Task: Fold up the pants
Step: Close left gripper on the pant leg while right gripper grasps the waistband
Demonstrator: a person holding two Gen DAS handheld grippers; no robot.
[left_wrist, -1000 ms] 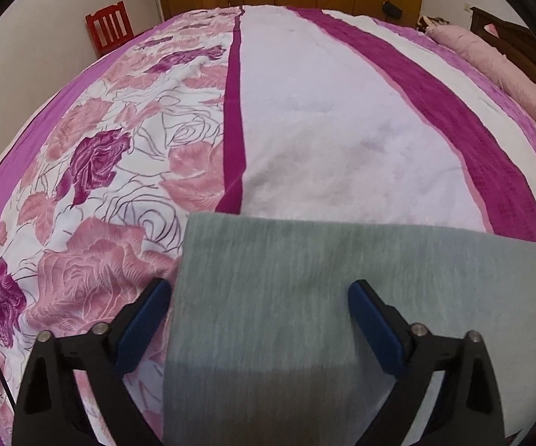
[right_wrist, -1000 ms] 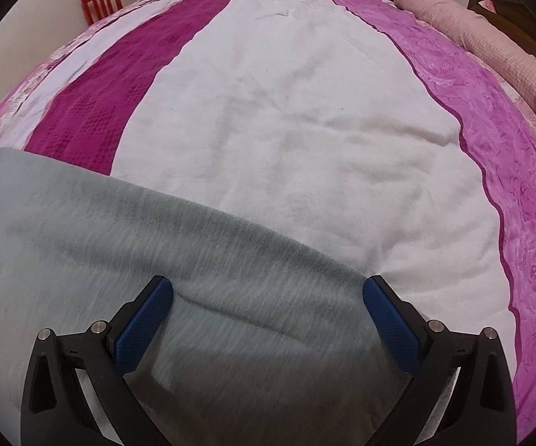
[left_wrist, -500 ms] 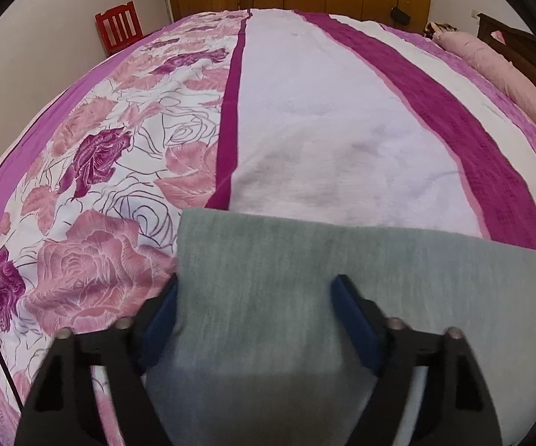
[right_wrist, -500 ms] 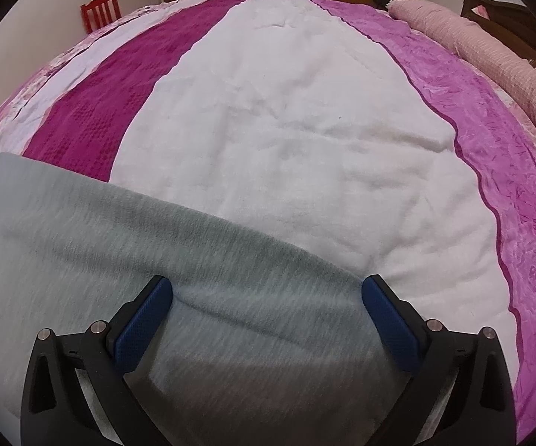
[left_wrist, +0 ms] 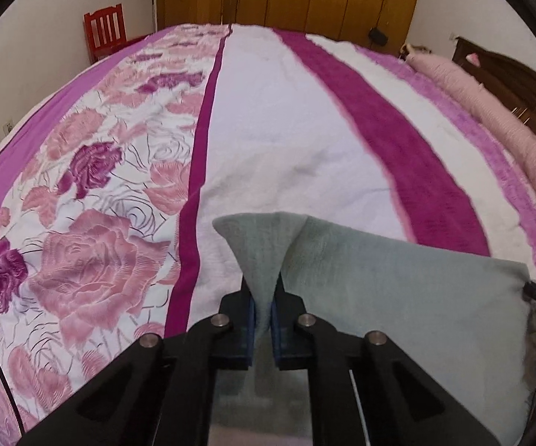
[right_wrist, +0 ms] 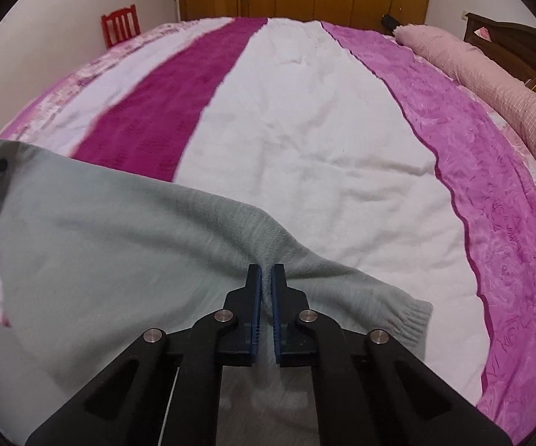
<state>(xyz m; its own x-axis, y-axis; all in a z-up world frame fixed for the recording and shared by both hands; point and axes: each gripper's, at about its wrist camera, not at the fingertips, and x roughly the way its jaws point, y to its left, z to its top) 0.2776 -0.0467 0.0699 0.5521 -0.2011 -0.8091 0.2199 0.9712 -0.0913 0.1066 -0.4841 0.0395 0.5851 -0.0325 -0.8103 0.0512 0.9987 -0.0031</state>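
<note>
Grey-green knit pants are seen spread across a striped and rose-patterned bedspread, their long axis running side to side, a ribbed cuff at the right end. A bunched fold is pinched by the left gripper, and the far edge is clamped by the right gripper.

The pants are soft grey-green knit, spread flat and lifted at the near edge. Between the left gripper pads a pinched corner fans upward; the cloth stretches off to its right. Ahead of the right gripper a fold bunches, a ribbed cuff just to its right
</note>
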